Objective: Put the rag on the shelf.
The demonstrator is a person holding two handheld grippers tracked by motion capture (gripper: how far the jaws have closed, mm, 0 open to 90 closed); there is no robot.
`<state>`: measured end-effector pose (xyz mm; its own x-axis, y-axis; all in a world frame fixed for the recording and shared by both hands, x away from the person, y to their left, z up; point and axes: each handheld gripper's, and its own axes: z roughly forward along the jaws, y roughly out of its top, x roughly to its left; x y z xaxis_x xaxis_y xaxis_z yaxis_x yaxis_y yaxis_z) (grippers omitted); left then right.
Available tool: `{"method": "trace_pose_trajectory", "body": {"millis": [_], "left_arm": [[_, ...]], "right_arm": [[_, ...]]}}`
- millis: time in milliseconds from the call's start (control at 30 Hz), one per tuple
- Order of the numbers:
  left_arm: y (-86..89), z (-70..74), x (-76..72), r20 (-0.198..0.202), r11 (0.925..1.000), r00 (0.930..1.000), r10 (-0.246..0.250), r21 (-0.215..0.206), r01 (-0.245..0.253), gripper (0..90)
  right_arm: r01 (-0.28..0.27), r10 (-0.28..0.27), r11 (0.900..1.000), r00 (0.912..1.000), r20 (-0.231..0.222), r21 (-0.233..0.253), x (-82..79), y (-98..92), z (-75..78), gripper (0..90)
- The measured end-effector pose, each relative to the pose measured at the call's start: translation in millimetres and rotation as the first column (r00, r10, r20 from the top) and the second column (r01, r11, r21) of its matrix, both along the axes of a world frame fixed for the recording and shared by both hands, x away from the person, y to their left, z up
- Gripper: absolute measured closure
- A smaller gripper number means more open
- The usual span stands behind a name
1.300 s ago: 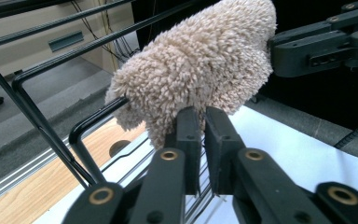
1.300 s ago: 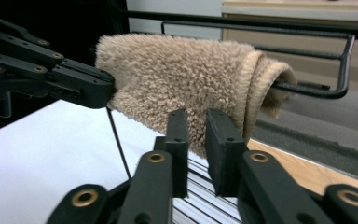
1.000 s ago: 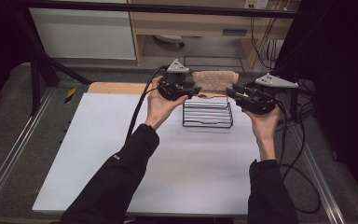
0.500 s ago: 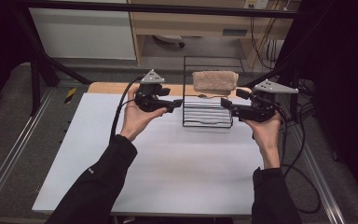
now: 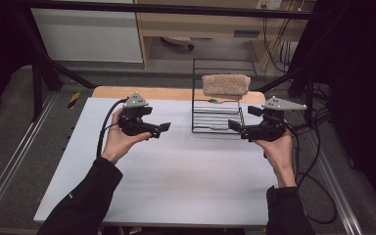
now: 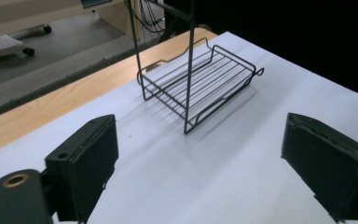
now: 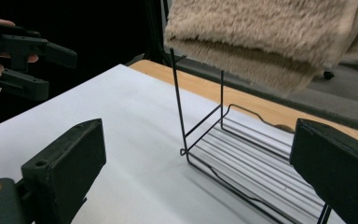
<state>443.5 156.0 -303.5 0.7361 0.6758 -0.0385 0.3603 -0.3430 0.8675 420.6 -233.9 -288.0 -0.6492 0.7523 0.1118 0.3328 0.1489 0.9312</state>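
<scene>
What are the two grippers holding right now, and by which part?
Nothing is held. The left gripper and right gripper are both open with nothing between their jaws, apart from the black wire rack and the folded beige towel on its top.

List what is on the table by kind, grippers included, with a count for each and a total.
Wire rack: 1
Beige towel, draped over the rack's top: 1
Handheld grippers, left gripper and right gripper, both open and empty: 2
Total: 4
</scene>
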Motion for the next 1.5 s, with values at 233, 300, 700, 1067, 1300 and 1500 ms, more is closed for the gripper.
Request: {"method": "trace_pose_trajectory", "body": {"millis": [233,300,700,1067,1300,1500], "left_arm": [[25.0,-22.1,-19.5,-0.011,0.9993,0.9994,0.032,0.020,-0.032,5.8],[32.1,-28.4,-24.7,-0.013,0.9990,0.9990,0.042,0.018,-0.041,5.5],[65.8,-68.7,-52.3,-0.026,0.9956,0.9953,0.093,0.017,-0.093,6.3],[94.0,-99.8,-70.6,-0.050,0.9928,0.9915,0.120,0.008,-0.120,6.8],[104.9,-118.3,-77.2,-0.067,0.9925,0.9903,0.121,0.018,-0.121,6.8],[109.0,-128.5,-81.1,-0.075,0.9944,0.9922,0.099,0.046,-0.096,6.7]], "right_arm": [[-0.009,0.010,1.000,0.9994,-0.032,0.012,-7.5,-3.9,-19.2,1.5],[-0.013,0.013,1.000,0.9992,-0.039,0.005,-9.7,-4.9,-26.0,1.0],[-0.045,0.044,0.999,0.9943,-0.097,-0.010,-23.5,-4.0,-64.8,0.5],[-0.085,0.081,0.996,0.9838,-0.160,-0.021,-37.4,-4.9,-106.1,0.5],[-0.088,0.080,0.995,0.9769,-0.198,-0.035,-47.3,-13.5,-131.7,0.5],[-0.072,0.063,0.997,0.9734,-0.220,-0.033,-53.1,-23.1,-143.7,0.5]]}}
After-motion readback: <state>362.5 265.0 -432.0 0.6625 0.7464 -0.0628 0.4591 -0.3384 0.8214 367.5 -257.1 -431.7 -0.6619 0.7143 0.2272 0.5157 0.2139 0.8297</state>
